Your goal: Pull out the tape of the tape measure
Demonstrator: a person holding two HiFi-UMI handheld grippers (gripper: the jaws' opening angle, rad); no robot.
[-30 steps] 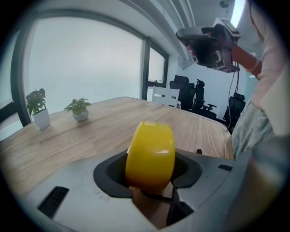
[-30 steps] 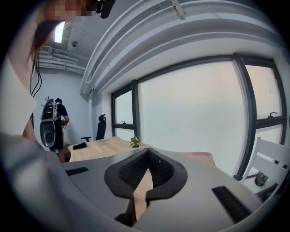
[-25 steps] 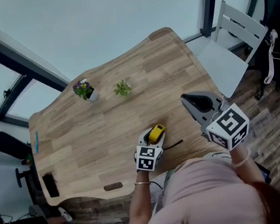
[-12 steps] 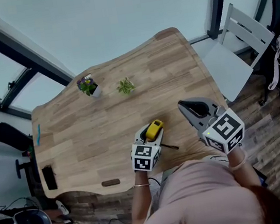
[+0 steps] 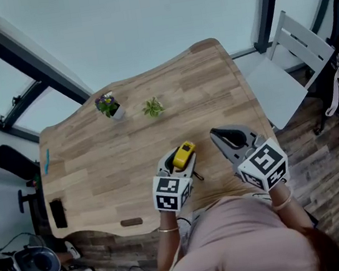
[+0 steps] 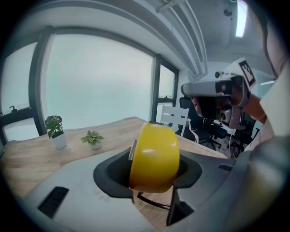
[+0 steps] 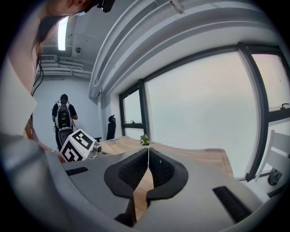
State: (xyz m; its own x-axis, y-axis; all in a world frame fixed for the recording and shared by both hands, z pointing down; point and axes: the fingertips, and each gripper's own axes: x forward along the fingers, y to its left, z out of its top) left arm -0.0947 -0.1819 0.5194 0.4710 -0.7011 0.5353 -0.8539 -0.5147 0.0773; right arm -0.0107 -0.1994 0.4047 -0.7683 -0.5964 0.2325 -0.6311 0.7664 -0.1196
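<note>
The yellow tape measure (image 5: 184, 154) is held off the wooden table (image 5: 98, 167), with my left gripper (image 5: 182, 157) shut on its round case. In the left gripper view the case (image 6: 154, 156) fills the gap between the dark pads, a metal piece shows on its left side, and a thin black strap (image 6: 152, 201) hangs below it. My right gripper (image 5: 215, 135) hovers just right of the tape measure, apart from it. Its jaws are shut (image 7: 147, 152) with nothing between them. No tape is drawn out of the case.
Two small potted plants (image 5: 107, 105) (image 5: 153, 107) stand at the table's far side. A white chair (image 5: 285, 64) is off the right end. A black item (image 5: 57, 213) and a blue pen (image 5: 45, 163) lie at the left edge. A person with a backpack (image 7: 63, 118) stands far off.
My left gripper has lifted the tape measure up off the table. The right gripper has stayed about where it was, still shut.
</note>
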